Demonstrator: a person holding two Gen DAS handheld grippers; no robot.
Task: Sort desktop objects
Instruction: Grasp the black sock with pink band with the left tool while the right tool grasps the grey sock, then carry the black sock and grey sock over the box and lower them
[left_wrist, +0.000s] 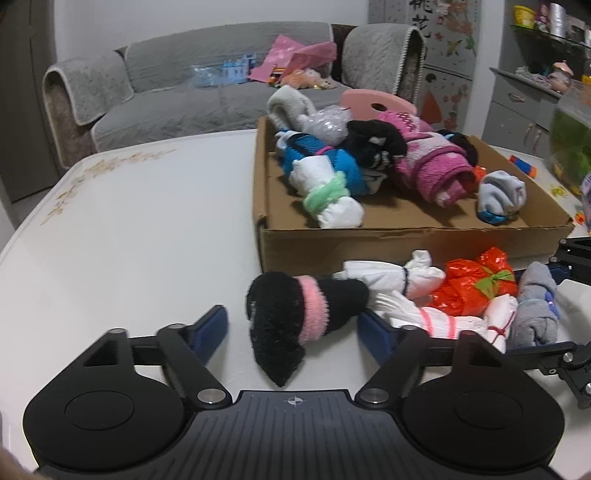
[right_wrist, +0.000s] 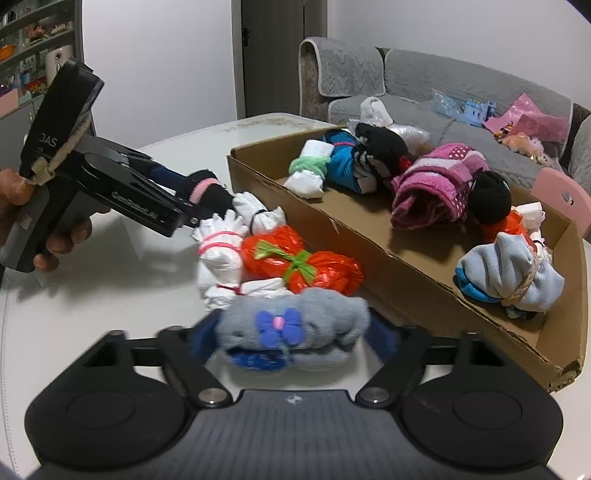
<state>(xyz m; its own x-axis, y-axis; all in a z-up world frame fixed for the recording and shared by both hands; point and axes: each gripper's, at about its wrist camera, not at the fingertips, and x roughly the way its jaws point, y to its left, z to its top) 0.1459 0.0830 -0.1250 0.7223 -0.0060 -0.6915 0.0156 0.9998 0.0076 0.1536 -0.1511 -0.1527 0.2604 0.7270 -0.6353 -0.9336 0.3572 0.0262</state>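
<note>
A black fuzzy sock roll with a pink band (left_wrist: 295, 317) lies on the white table between the fingers of my left gripper (left_wrist: 291, 328), which is open around it. It also shows in the right wrist view (right_wrist: 207, 190). My right gripper (right_wrist: 291, 339) has its blue pads against both ends of a grey sock roll with a blue flower (right_wrist: 291, 332). Between them lie white bundles (right_wrist: 221, 254) and an orange bag bundle (right_wrist: 299, 262). A cardboard box (left_wrist: 406, 240) behind holds several sock rolls.
The box's front wall (right_wrist: 388, 273) stands close behind the loose bundles. A grey sofa (left_wrist: 184, 92) is beyond the table. A pink chair back (right_wrist: 561, 195) rises behind the box. Small toys (left_wrist: 524, 166) lie right of the box.
</note>
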